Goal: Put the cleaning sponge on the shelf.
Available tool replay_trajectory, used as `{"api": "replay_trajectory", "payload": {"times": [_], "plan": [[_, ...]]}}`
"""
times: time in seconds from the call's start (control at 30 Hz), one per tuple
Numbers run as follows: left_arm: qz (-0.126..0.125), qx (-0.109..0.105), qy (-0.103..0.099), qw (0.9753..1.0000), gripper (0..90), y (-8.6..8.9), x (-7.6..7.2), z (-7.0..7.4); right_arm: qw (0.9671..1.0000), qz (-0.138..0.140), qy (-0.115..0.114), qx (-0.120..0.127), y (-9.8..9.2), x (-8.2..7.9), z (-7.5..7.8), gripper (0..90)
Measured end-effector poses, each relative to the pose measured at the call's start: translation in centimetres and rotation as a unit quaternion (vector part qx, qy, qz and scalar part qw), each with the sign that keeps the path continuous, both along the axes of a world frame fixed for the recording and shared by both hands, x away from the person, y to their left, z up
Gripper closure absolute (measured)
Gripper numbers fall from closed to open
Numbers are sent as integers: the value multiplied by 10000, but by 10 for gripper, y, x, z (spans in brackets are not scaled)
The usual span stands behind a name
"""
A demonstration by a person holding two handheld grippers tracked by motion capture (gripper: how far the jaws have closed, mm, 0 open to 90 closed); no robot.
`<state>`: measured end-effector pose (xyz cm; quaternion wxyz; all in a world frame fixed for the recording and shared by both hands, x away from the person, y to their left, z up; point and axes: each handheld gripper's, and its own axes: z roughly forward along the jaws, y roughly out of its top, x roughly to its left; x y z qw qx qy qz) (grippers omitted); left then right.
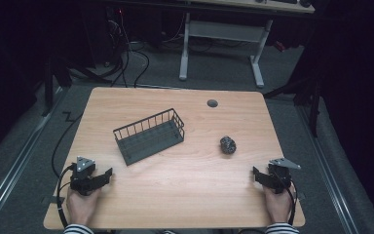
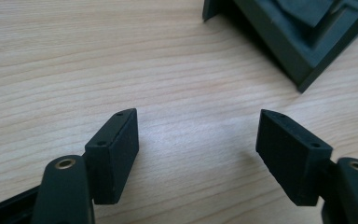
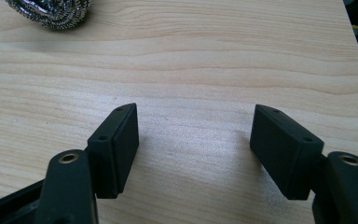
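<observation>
A black wire basket [image 1: 148, 135] with a dark floor stands tilted on the wooden table [image 1: 185, 190], left of centre. To its right lies a crumpled steel-wool scrubber [image 1: 228, 145]. A hand holds my left gripper [image 1: 106, 176] at the near left corner, open, with bare wood between its jaws. In the left gripper view [image 2: 196, 135] a corner of the basket [image 2: 298, 42] sits ahead to the upper right. My right gripper [image 1: 258, 176] rests at the near right, also open and holding nothing. The right gripper view [image 3: 193, 130] shows the scrubber [image 3: 51, 11] far ahead at the upper left.
A round cable hole [image 1: 212, 103] sits near the table's far edge. Beyond the table stands a white-legged desk [image 1: 221, 44] with cables on the grey floor. Bare wood stretches between the two grippers. The table's right edge [image 3: 354, 56] lies close to the right gripper.
</observation>
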<state>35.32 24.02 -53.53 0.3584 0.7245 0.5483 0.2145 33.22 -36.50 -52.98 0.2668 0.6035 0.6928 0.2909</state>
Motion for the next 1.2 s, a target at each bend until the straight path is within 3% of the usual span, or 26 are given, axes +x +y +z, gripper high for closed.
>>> {"api": "replay_trajectory", "payload": {"times": [0.2, 0.27, 0.4, 0.53, 0.67, 1.03, 1.2], "plan": [[-15, -3, -22, 10000, 309, -1, -2, 4, 10000, 23, -14, -5, 0, 0, 0, 329], [-32, -187, -44, 9998, 299, 1, -3, 9, 10000, 18, -12, -2, 0, 0, 0, 329], [-33, -265, -187, 9995, 291, 2, -7, 17, 10000, 21, -14, -6, 0, 0, 0, 328], [-98, -40, -306, 9995, 292, 0, -10, 27, 10000, 14, 0, -16, 0, 0, 0, 326], [-129, -31, -353, 9993, 297, 0, -11, 35, 10000, 13, -10, -9, 1, 1, 0, 326], [-247, -376, -455, 9980, 320, 6, -12, 67, 10000, 32, -5, -23, 1, 1, 0, 326], [-366, -389, -459, 9975, 314, 2, -8, 78, 10000, 36, -5, -24, 1, 1, 0, 325]]}}
